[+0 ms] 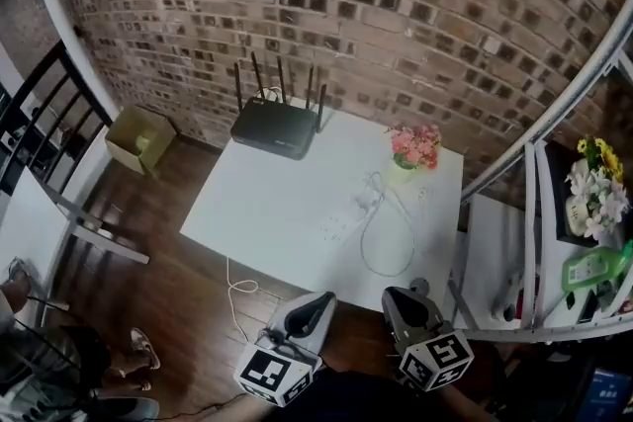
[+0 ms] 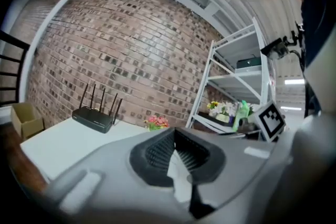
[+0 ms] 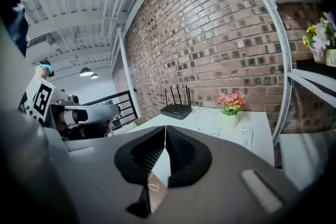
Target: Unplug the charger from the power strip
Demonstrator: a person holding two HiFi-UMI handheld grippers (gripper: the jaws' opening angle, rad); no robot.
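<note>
- The charger (image 1: 368, 204) is a small white piece on the white tabletop (image 1: 267, 203), in the right half, about midway between the far edge and the near edge.
- The power strip (image 1: 338, 228) lies just beside it, toward the near edge. It is also white and very faint, so I cannot tell if the plug sits in it.
- A thin white cable (image 1: 388, 274) makes a loop from the charger toward the near right corner.
- Only the head view shows this group from above. It also shows a black router (image 1: 274, 126) at the far edge, a flower pot (image 1: 415, 146) at the far right corner, and a cardboard box (image 1: 140, 137) on the floor beyond the left edge.
- The left gripper (image 1: 318, 301) and the right gripper (image 1: 396, 299) hover off the near edge, well apart from the charger.
- In the left gripper view the jaws are pressed together with nothing between them. This view looks nearly level, so it hides the charger but shows a metal shelf (image 2: 231, 86) with a green bottle (image 2: 243, 111).
- In the right gripper view the jaws are also fully closed and empty. Here I see the cable on the tabletop near the flower pot, but the charger is too small to make out.
</note>
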